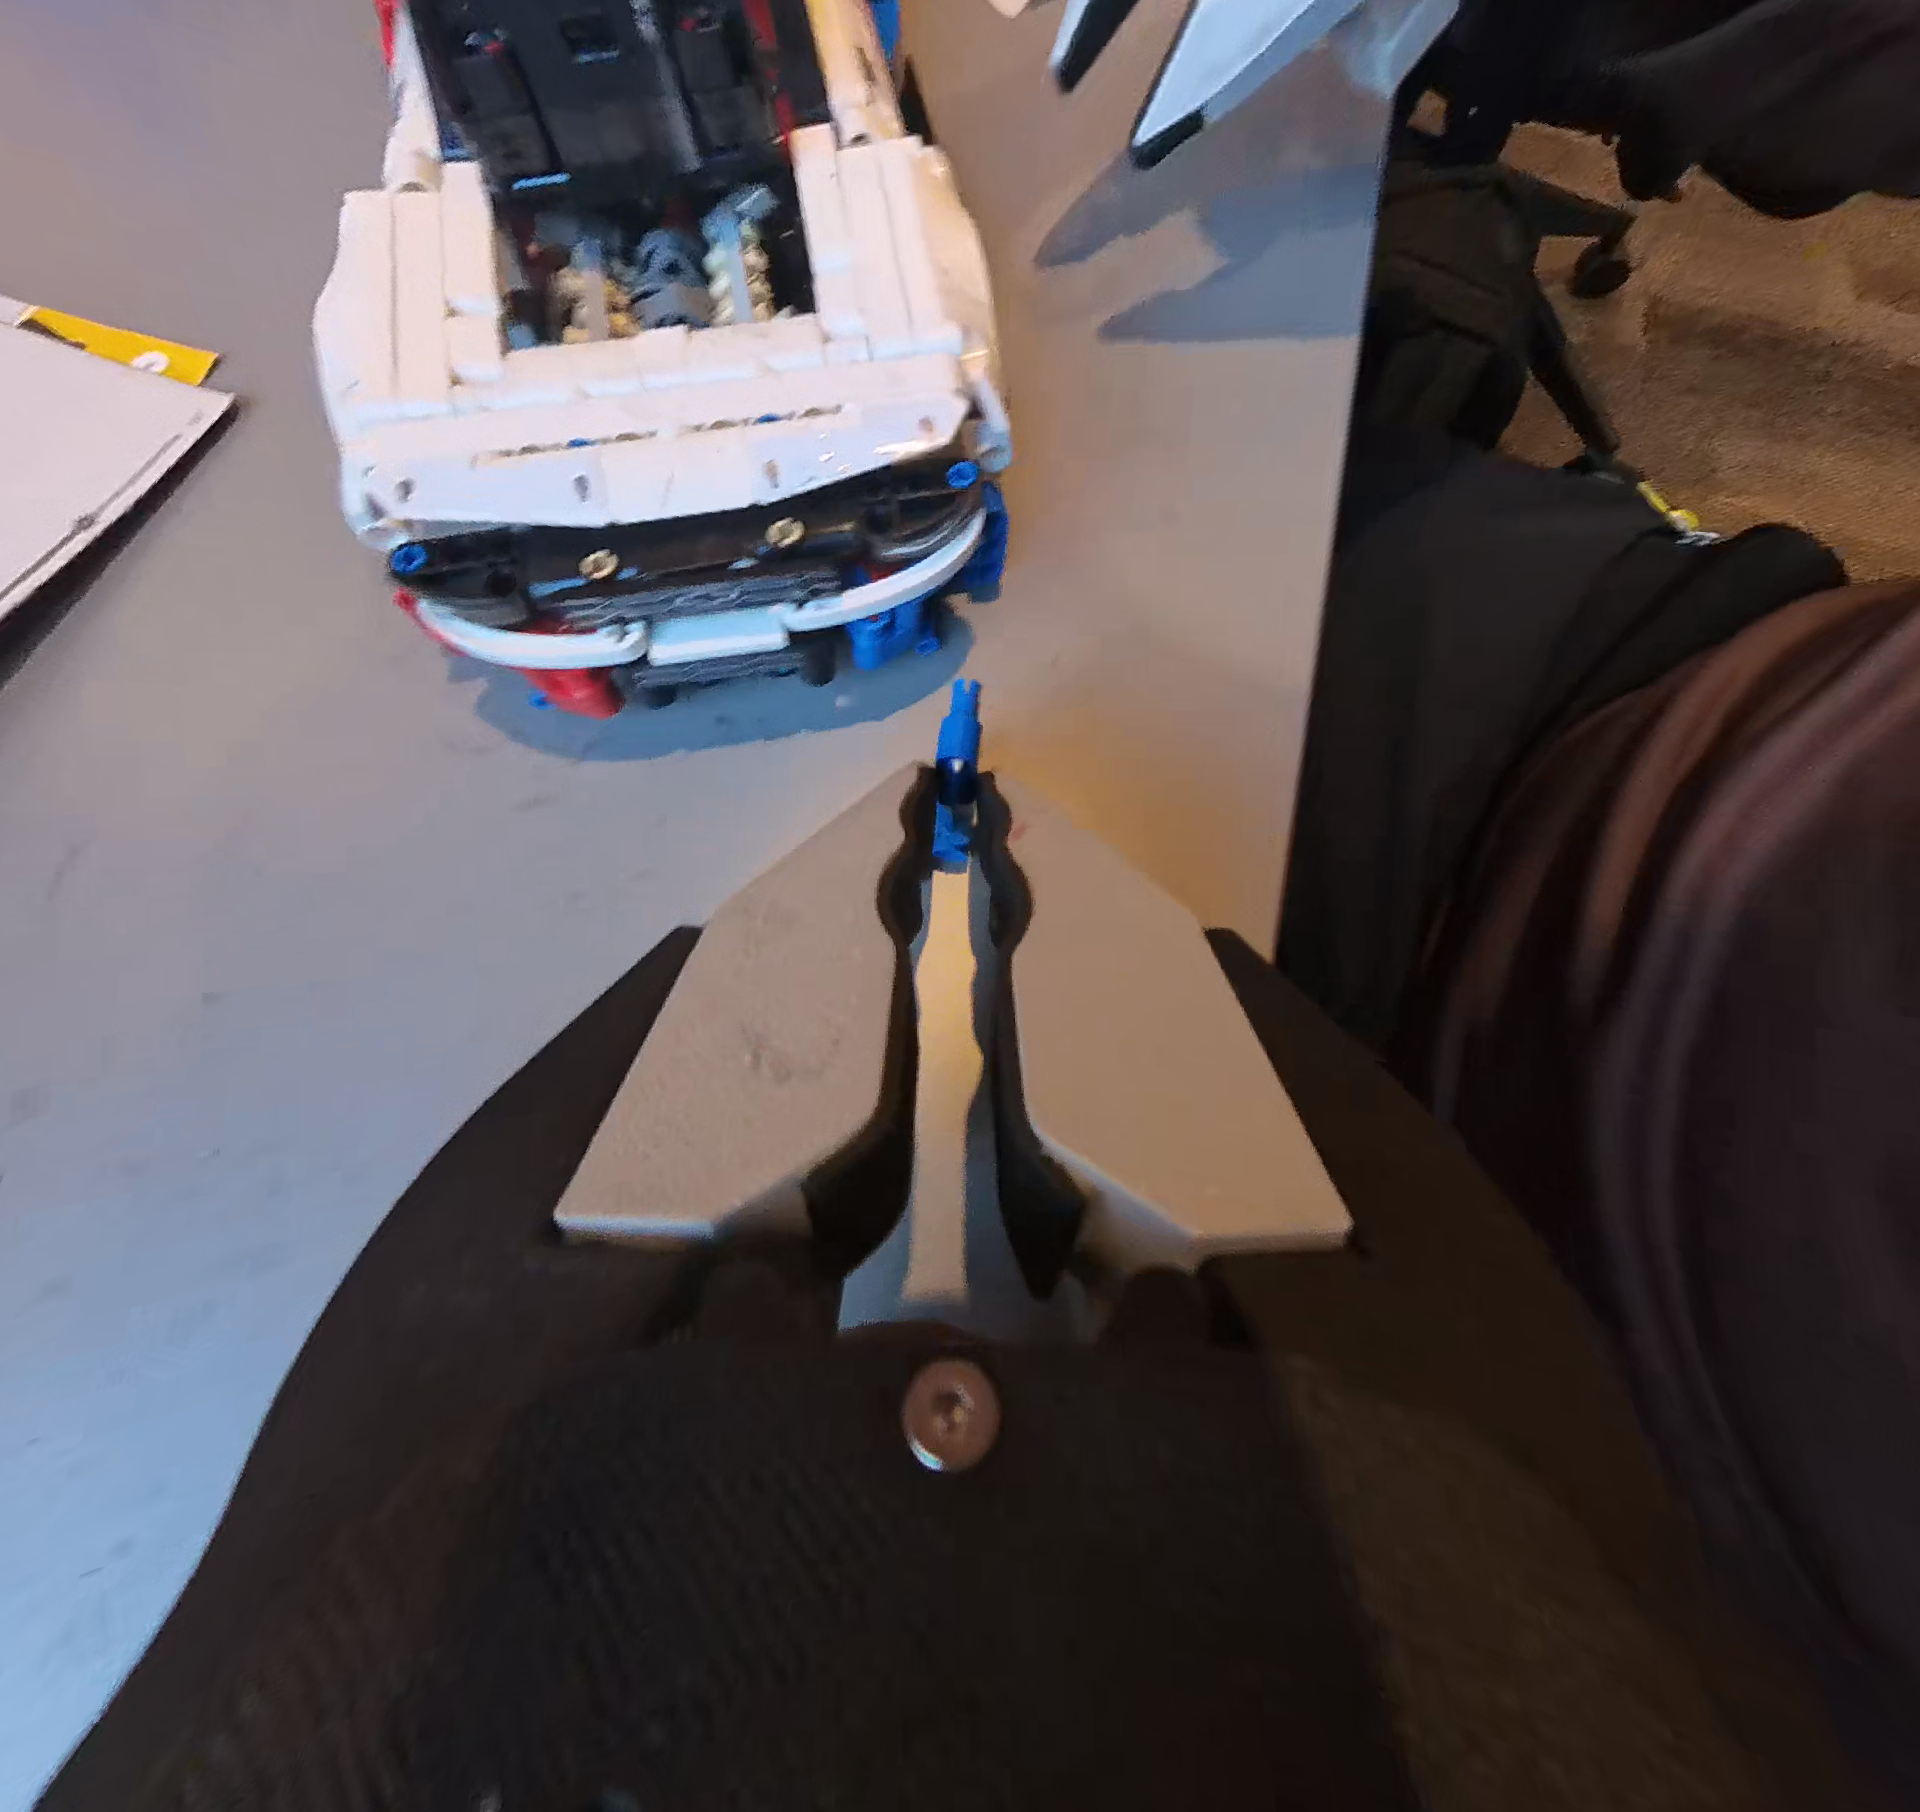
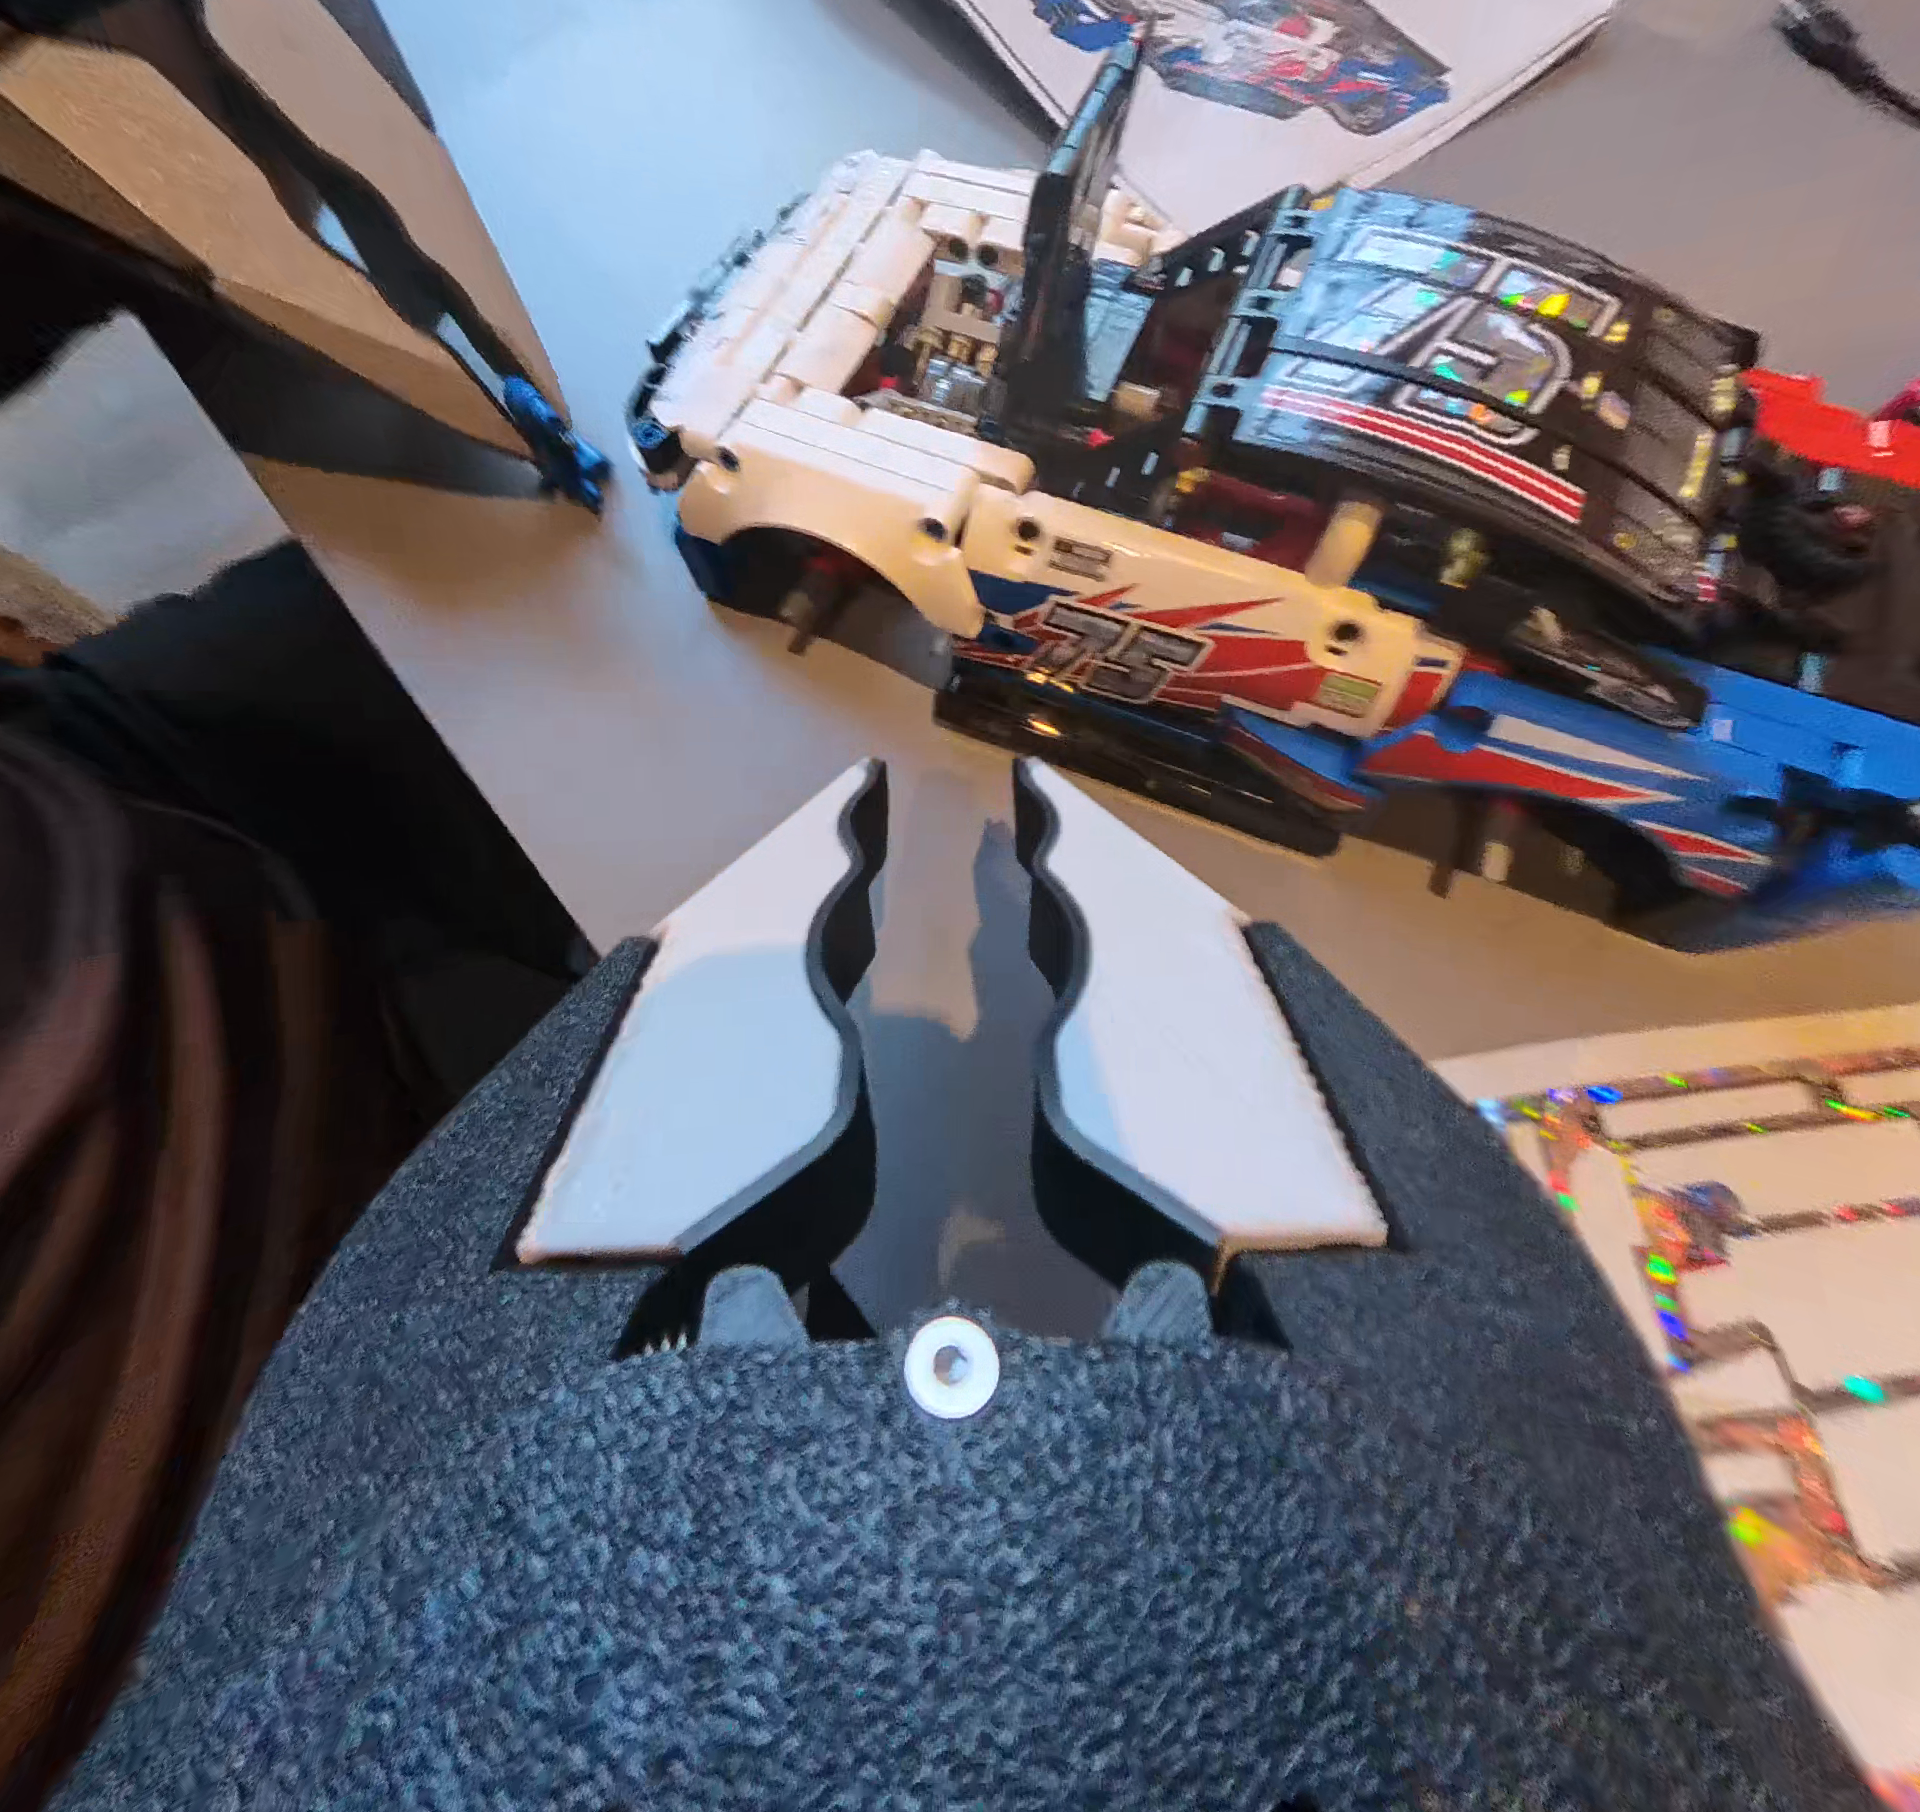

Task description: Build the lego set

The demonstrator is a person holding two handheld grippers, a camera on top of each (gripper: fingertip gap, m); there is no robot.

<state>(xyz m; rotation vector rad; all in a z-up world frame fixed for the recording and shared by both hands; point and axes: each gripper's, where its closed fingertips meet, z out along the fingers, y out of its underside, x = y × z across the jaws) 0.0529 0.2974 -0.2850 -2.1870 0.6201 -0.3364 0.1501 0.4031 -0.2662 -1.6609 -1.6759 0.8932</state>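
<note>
Grey table (image 1: 208,931); left claw (image 1: 954,786) pinches blue pin (image 1: 958,739); right claw (image 2: 951,775) parted.

Grey table (image 1: 208,931), office chair (image 1: 1538,235), black cable (image 2: 1839,48).

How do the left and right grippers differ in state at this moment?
The left gripper is shut on a small blue lego pin; the right gripper is open and empty. The left points at the white lego car's nose, the right at its side. Both have pale, wavy-edged fingers.
</note>
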